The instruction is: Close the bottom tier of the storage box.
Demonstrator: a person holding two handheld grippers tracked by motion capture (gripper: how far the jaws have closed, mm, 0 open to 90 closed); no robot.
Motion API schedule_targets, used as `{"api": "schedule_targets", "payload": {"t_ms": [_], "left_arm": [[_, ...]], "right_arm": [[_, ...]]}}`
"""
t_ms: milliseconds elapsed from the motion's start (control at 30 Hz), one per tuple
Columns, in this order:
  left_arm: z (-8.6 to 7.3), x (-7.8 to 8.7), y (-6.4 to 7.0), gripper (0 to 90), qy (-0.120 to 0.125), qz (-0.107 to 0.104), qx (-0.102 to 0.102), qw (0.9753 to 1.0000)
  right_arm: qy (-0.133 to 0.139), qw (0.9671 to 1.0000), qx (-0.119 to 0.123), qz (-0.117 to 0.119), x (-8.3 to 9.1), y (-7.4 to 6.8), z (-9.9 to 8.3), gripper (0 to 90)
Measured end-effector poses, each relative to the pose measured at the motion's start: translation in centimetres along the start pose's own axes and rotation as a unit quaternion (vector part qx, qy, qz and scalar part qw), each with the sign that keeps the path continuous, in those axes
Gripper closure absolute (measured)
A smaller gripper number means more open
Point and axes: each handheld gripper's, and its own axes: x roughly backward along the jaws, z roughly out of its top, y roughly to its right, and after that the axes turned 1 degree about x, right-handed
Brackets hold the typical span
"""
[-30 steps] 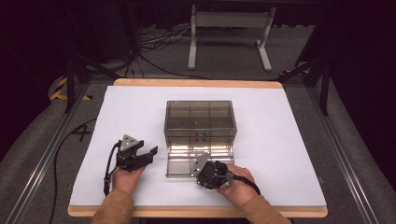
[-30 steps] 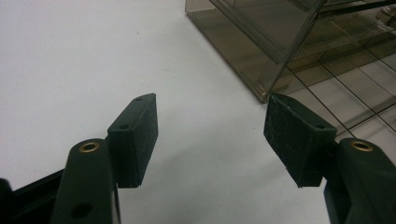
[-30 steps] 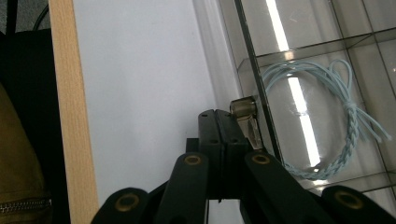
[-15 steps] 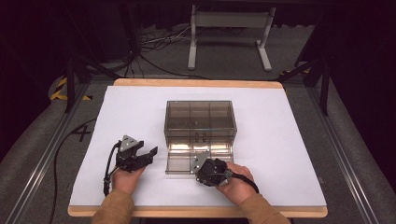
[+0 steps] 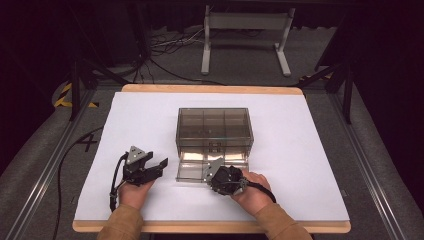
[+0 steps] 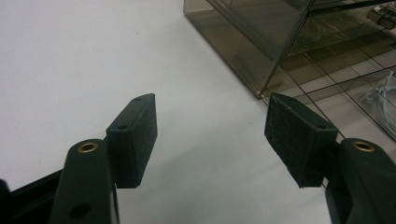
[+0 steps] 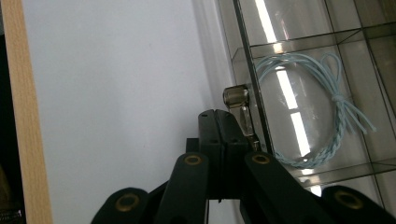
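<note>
Slightly further out, the smoked clear drawer (image 5: pixel 212 168) is drawn by the right gripper (image 7: pixel 223 122), clamped beside its knob (image 7: pixel 236 96); the left gripper (image 6: pixel 210 128) is held apart.

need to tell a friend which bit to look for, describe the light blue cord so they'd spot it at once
On the white table cover stands a smoky clear plastic drawer box with its bottom drawer pulled out toward the person. In a compartment of that drawer, just behind the knob, lies the light blue cord: a thin, knotted coil.
</note>
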Motion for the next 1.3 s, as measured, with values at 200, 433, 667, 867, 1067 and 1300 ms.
{"api": "schedule_targets", "payload": {"t_ms": [200,433,667,867,1067,1300], "left_arm": [[-0.1,0.2,0.0,34.9,0.002,0.000,0.000,1.0000],[-0.2,0.4,-0.1,34.6,0.005,-0.001,0.004,1.0000],[-0.3,0.5,-0.1,34.5,0.006,-0.002,0.004,1.0000],[-0.3,0.5,-0.1,34.4,0.006,-0.003,0.004,1.0000],[-0.3,0.5,-0.1,34.4,0.007,-0.003,0.004,1.0000],[-0.3,0.5,-0.1,34.4,0.006,-0.002,0.003,1.0000]], "right_arm": [[-0.007,1.0000,0.000,0.000,0.0,0.3,0.2,90.0],[-0.007,1.0000,-0.001,-0.001,-0.1,0.8,0.3,90.0],[-0.007,0.9999,-0.010,-0.004,-0.2,1.4,0.3,90.0],[-0.001,0.9999,-0.012,-0.007,-0.3,1.9,0.3,90.0],[-0.001,0.9995,-0.021,-0.023,-0.3,2.5,0.1,90.0],[0.002,0.9991,-0.026,-0.033,-0.2,3.2,0.1,90.0]]}}
